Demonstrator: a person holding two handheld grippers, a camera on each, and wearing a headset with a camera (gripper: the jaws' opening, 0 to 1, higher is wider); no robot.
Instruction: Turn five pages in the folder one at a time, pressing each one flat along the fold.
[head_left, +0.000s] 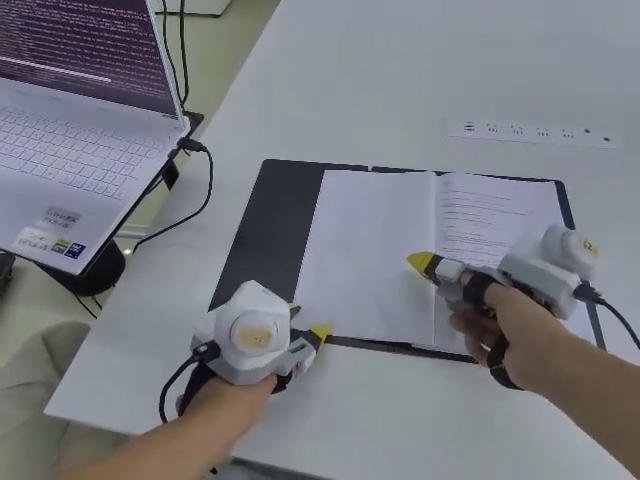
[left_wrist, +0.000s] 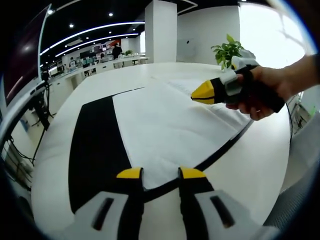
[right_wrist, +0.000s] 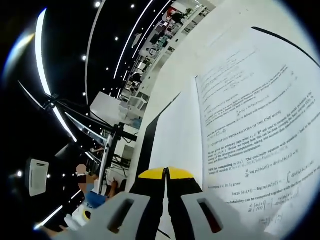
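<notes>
Right by the fold, the right gripper (head_left: 425, 264) has its two yellow tips shut tight with nothing between them. I cannot tell if they touch the paper. The left gripper (head_left: 318, 335) hovers at the near edge of the folder (head_left: 265, 230), its tips a little apart and holding nothing. The folder lies open on the white table (head_left: 400, 60), with a blank page (head_left: 365, 250) on the left and a printed page (head_left: 490, 215) on the right. If the tips push too hard, the thin paper could wrinkle or tear. If they slide too fast, the page could bunch up.
</notes>
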